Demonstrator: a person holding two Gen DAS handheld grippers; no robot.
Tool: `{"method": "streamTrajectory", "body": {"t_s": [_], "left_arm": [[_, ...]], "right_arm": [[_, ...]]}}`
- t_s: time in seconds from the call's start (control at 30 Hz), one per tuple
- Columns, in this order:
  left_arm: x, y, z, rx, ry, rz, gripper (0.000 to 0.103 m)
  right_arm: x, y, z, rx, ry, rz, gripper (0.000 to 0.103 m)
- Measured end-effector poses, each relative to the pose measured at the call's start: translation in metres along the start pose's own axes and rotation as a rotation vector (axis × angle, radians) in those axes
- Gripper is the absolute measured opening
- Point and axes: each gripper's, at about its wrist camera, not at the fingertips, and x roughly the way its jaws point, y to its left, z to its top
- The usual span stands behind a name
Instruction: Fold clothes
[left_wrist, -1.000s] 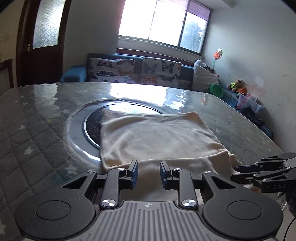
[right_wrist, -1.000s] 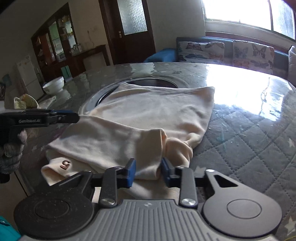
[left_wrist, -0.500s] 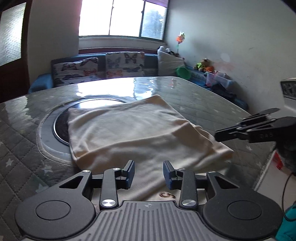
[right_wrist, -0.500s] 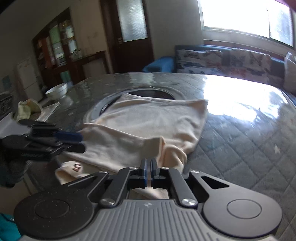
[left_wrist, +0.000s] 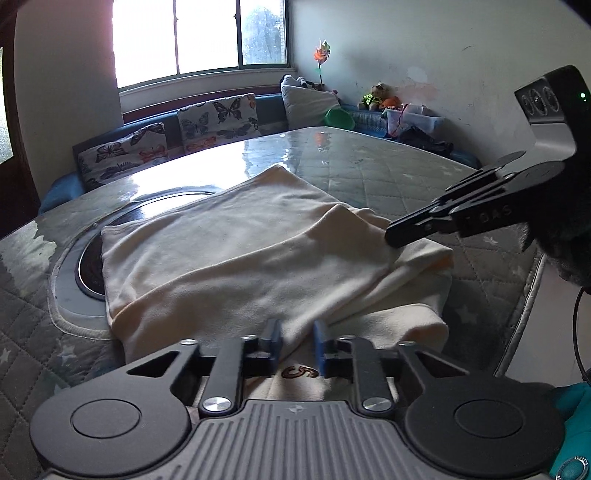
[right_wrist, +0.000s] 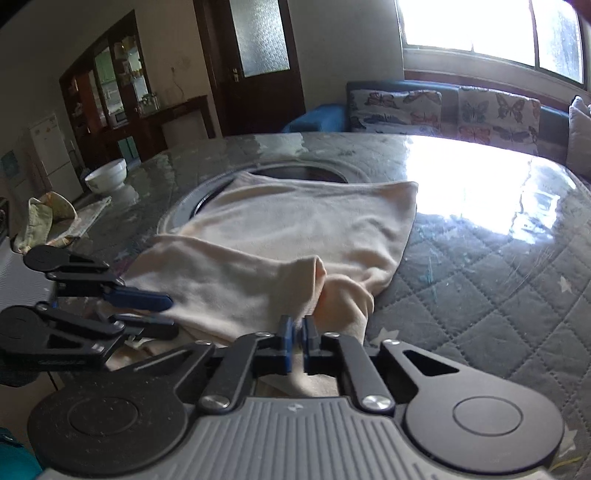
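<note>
A: Where was the garment (left_wrist: 236, 254) at that moment?

B: It lay on the quilted tabletop (right_wrist: 480, 266), a cream piece spread flat with its far edge over the round inset (left_wrist: 85, 266) in the middle. Its near end was bunched and doubled over at the tabletop's edge, right in front of both tools.

A: And the right hand-held gripper (right_wrist: 295, 341)?

B: Clenched on cloth. In its own view the blue pads were nearly together with a fold of the garment pinched between them, and the fabric rose in a small peak just ahead of the tips.

A: The left hand-held gripper (left_wrist: 297, 345)?

B: Its jaws stood apart, a modest gap, with the near hem lying in and under that gap beside a small orange mark on the cloth. I could not tell whether the pads were touching the fabric; nothing was pinched yet.

A: So which way did the piece run from them?

B: Straight away from both, toward the window; its near edge ran crosswise between the two tools. The right one held the corner on its side, and the left sat just beside the opposite stretch of the same edge.

A: What did the next move turn on, in your view?

B: Probably the left closing on its part of the hem, so both could carry that near edge forward over the flat part. With only one side held, the fold would likely skew.
</note>
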Motion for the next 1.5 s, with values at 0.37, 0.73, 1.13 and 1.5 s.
{"method": "streamTrajectory", "body": {"t_s": [0.37,0.73,1.13,1.5], "left_arm": [[-0.009,0.015,0.001,-0.052,0.005,-0.05,0.007],[0.005,0.073,0.025,-0.293,-0.06,0.06,0.012],[0.01,0.098,0.007,-0.336,-0.058,0.124,0.018],[-0.015,0.06,0.01,-0.16,-0.058,0.102,0.027]], "right_arm": [[-0.012,-0.002,-0.001,0.014,0.018,0.001,0.009],[0.023,0.007,0.03,-0.078,-0.041,0.017,0.017],[0.039,0.002,0.021,-0.135,-0.006,-0.008,0.025],[0.032,0.017,0.015,-0.242,0.019,0.02,0.035]]}}
